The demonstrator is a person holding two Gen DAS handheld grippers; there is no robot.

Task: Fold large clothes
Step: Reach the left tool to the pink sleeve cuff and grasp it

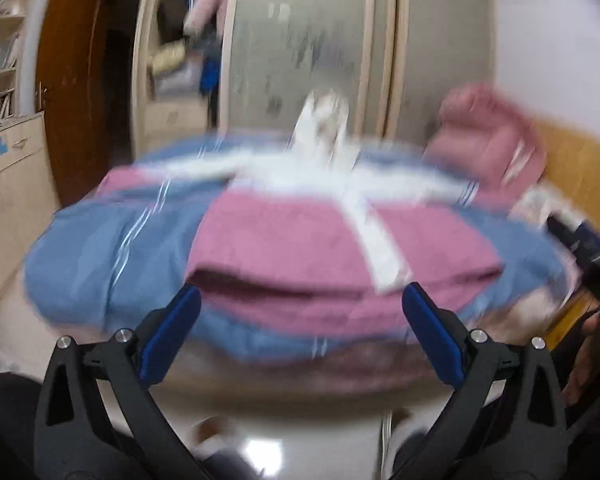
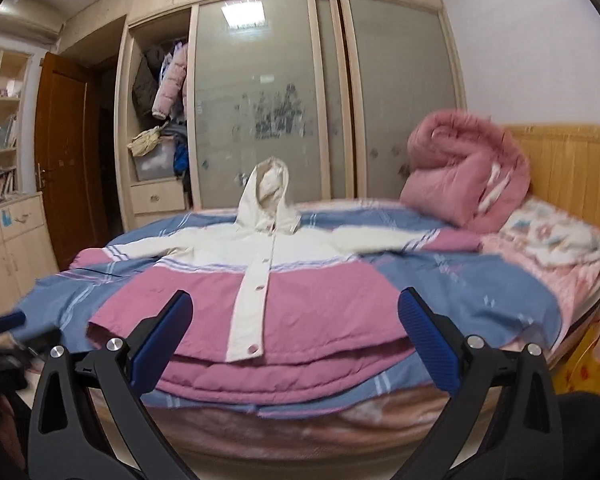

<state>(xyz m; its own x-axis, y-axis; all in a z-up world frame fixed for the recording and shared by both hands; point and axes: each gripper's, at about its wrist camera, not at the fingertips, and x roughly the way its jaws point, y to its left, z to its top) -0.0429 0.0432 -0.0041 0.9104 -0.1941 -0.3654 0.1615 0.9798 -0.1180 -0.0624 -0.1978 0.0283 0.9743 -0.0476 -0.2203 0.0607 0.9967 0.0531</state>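
Note:
A large hooded coat (image 2: 256,280), white on top and pink below with a white button strip, lies spread flat on the bed with its sleeves out to both sides and its hood at the far side. The left wrist view is blurred and shows the same coat (image 1: 300,248). My left gripper (image 1: 300,300) hovers open just in front of the coat's pink hem. My right gripper (image 2: 296,312) is also open, just short of the hem, with nothing between its fingers. The right gripper's body (image 1: 588,248) shows at the right edge of the left wrist view.
The bed (image 2: 460,280) has a blue and pink sheet. A rolled pink quilt (image 2: 464,172) sits by the wooden headboard (image 2: 572,160). A wardrobe (image 2: 320,100) with sliding doors stands behind. A brown door (image 2: 64,152) and shelves are at the left.

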